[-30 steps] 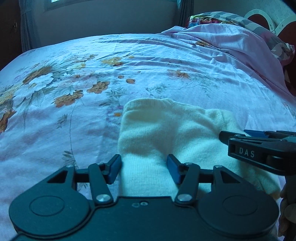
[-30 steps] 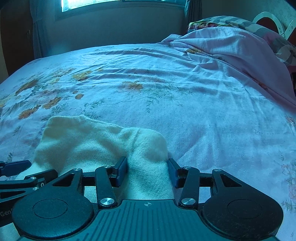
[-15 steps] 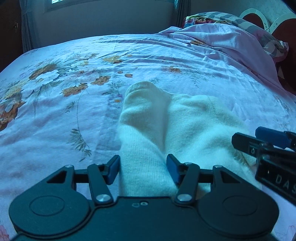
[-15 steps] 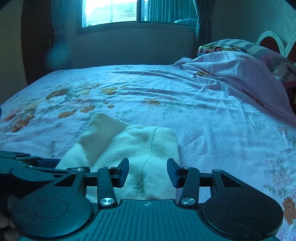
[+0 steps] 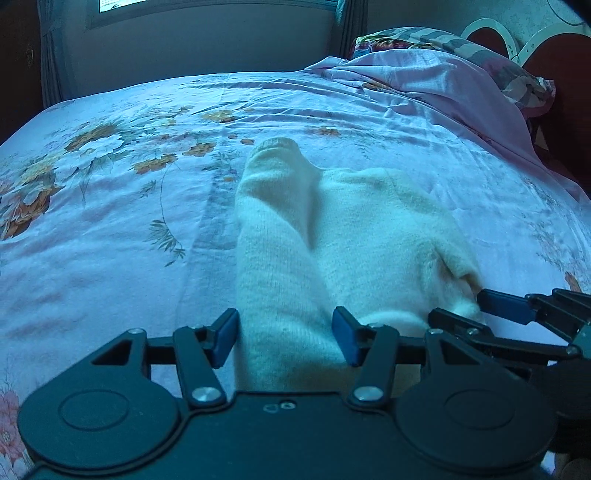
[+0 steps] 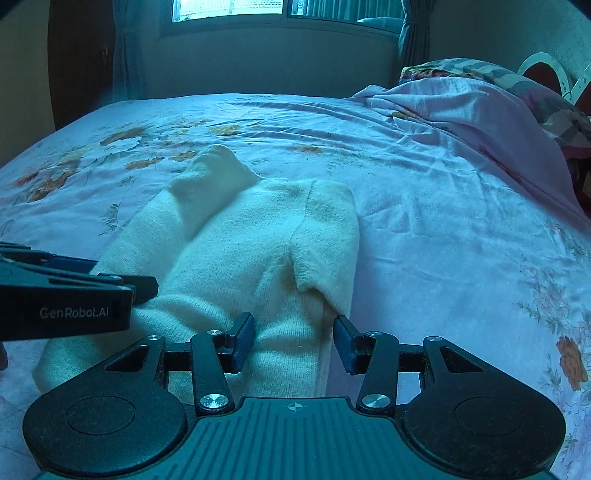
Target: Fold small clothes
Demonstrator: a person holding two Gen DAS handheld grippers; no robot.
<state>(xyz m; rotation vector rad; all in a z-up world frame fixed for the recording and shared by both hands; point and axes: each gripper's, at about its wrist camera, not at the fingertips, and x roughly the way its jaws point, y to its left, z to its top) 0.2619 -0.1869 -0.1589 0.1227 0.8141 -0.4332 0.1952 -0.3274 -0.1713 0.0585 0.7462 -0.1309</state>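
We hold cream knit garment over bed, left hand-held gripper and right hand-held gripper each gripping near edge; uneven pull may skew fold.

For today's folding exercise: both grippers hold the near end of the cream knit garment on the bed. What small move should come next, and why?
Probably carry both grippers forward together, laying the near end over the far part. The left gripper and right gripper each pinch the near edge of the cream garment, which is raised while its far end rests on the floral bedsheet, so the fold is unfinished.

Sweater on bedsheet; pillows behind, right; window beyond
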